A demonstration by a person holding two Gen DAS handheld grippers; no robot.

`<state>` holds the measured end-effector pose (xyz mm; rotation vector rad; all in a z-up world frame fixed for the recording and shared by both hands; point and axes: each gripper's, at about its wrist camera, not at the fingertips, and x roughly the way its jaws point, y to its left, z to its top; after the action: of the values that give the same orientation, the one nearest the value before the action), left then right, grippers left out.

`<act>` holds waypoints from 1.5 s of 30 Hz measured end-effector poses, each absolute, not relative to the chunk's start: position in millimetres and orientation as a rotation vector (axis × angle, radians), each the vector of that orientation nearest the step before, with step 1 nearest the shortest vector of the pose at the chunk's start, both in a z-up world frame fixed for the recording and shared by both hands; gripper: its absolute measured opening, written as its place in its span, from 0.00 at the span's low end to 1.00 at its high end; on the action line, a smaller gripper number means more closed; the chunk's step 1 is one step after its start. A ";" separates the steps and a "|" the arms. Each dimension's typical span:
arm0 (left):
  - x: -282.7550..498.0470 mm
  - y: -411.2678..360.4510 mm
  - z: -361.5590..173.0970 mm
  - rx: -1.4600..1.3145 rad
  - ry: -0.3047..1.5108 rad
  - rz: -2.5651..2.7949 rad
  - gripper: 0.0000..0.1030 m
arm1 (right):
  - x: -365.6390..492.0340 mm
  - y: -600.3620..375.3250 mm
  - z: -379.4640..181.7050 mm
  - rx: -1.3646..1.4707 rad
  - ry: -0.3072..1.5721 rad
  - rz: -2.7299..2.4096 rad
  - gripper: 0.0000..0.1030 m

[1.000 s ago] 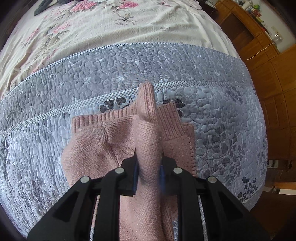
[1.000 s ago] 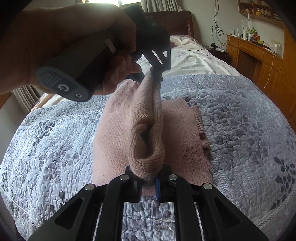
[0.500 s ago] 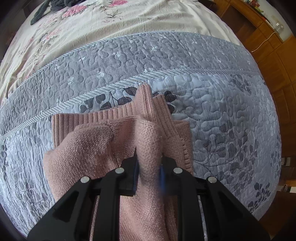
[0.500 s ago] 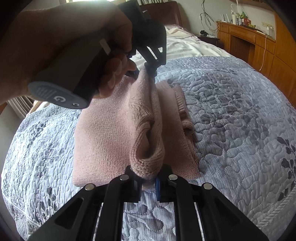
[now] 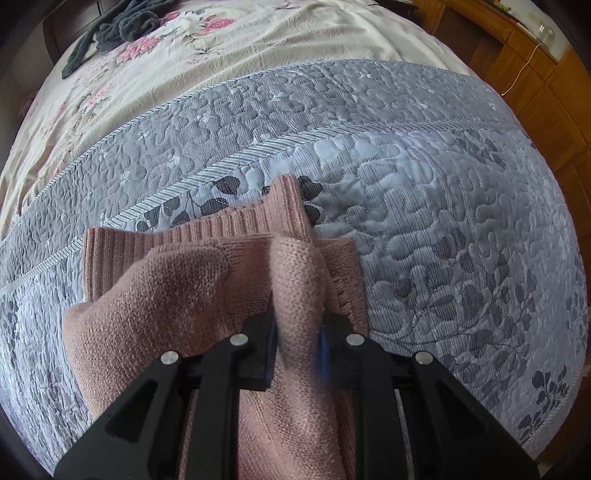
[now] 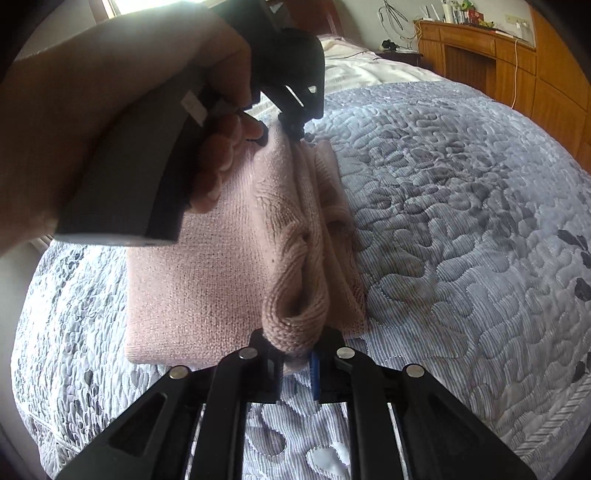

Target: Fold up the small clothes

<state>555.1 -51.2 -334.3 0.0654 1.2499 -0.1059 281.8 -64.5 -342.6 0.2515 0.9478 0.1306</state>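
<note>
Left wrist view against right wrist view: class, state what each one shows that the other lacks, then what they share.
Only the left wrist view shows the floral sheet and a dark garment lying on it. Only the right wrist view shows the hand holding the left claw. Both show the pink sweater, pinched by each claw, on the grey quilt, beside the wooden cabinets.

Grey-blue quilted bedspread with dark leaf print (image 5: 424, 221) covers the bed, striped piping band across it. Cream floral sheet with pink roses (image 5: 221, 48) at 12 o'clock, dark grey knitted garment (image 5: 118, 26) bunched at 11. Orange-brown wooden cabinets (image 6: 480, 59) at 1–2 o'clock, white cable (image 6: 515, 70) hanging down them.
</note>
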 end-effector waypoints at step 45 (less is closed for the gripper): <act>416.4 129.9 -342.7 -0.626 1.120 -0.751 0.68 | 398.6 -153.2 -347.3 0.686 1.228 0.593 0.49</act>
<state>416.4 129.9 -342.7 -0.6257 1.1204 -0.7510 398.6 -153.2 -347.3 0.6857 1.2279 0.5931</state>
